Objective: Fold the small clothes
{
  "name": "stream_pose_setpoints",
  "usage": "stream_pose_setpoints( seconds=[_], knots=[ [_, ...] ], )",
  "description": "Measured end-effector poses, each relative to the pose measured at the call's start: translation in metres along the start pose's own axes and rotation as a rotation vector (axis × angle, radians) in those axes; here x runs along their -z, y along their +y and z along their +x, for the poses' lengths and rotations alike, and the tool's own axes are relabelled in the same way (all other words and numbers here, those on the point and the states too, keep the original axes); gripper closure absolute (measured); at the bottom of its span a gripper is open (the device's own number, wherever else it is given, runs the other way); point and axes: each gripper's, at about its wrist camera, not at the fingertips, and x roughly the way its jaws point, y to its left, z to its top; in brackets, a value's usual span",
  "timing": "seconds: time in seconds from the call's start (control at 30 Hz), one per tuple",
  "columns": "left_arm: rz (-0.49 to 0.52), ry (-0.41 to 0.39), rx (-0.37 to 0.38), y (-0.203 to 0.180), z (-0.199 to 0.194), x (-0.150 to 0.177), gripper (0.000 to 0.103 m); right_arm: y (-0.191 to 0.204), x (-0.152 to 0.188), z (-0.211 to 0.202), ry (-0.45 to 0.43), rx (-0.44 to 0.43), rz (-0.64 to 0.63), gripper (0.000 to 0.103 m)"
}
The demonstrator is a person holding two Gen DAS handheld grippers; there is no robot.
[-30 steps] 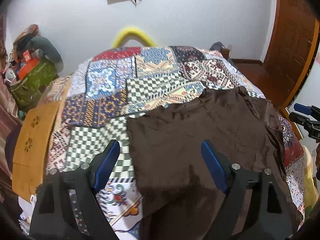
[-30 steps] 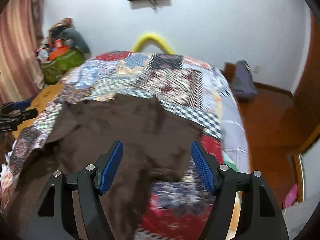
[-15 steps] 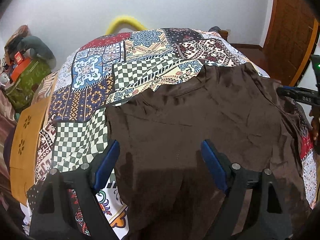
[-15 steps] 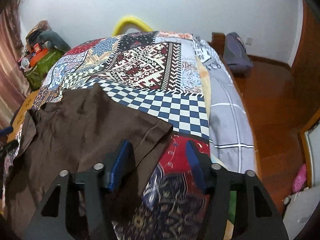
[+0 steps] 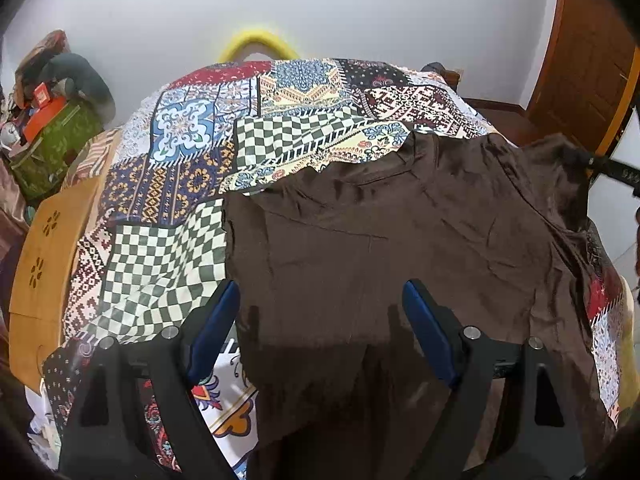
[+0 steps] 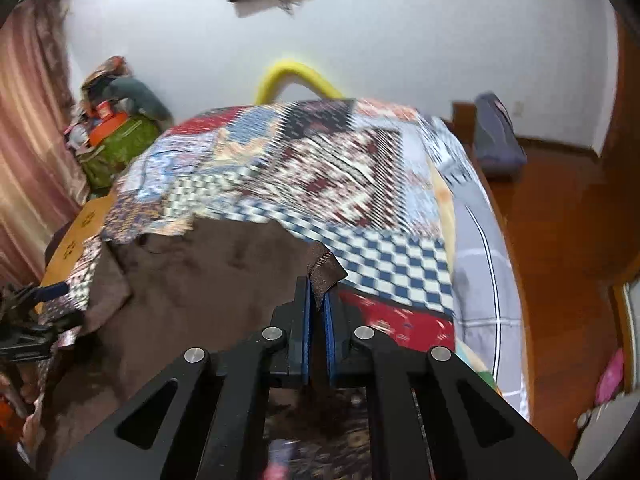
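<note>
A brown garment (image 5: 400, 248) is lying spread over a patchwork bedspread (image 5: 192, 184), filling the middle and the three o'clock side of the left wrist view. The left gripper (image 5: 320, 316) is hovering over the garment's near part with its jaws standing wide apart and nothing pressed between the pads; the nine o'clock finger is hanging just past the cloth's nine o'clock edge, over the checkered patch, while the three o'clock finger is sitting above the brown fabric, so that edge is running up between the two. In the right wrist view the right gripper (image 6: 316, 312) is clamping its jaws together on a hemmed corner of the garment (image 6: 322, 270), which is sticking up out of the pads toward twelve o'clock with its stitched seam showing. From that pinched corner the cloth is draping away toward nine o'clock across the bed. In the left wrist view the same held corner is rising at about two o'clock, where the right gripper's dark tip (image 5: 612, 168) is meeting it, clear of the bedspread. A yellow curved bar (image 6: 296, 76) is showing beyond the bed's far end at twelve o'clock, and a wooden floor (image 6: 560, 240) is lying at three o'clock.
</note>
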Motion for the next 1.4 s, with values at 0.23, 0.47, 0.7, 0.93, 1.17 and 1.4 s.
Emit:
stream_pose_setpoints(
  seconds=[0.23, 0.47, 0.7, 0.93, 1.17, 1.4],
  knots=[
    [-0.018, -0.025, 0.01, 0.006, -0.014, 0.004, 0.02, 0.065, -0.022, 0.015, 0.014, -0.058, -0.072, 0.098],
    [-0.026, -0.017, 0.003, 0.01, -0.025, 0.003, 0.02, 0.092, -0.024, 0.015, 0.016, -0.142, -0.049, 0.079],
    [-0.005, -0.039, 0.004, -0.004, -0.045, -0.003, 0.02, 0.082, -0.013, -0.01, -0.005, -0.083, -0.092, 0.073],
    [0.035, -0.002, 0.048, -0.043, -0.024, -0.018, 0.02, 0.057, 0.03, 0.011, 0.093, -0.021, -0.108, 0.073],
    [0.015, 0.087, 0.132, -0.085, 0.022, -0.026, 0.02, 0.055, 0.061, 0.039, 0.153, -0.008, -0.151, 0.073],
    [0.064, 0.13, 0.056, -0.106, 0.064, -0.028, 0.02, 0.061, 0.078, 0.035, 0.119, 0.006, -0.216, 0.066]
  ],
)
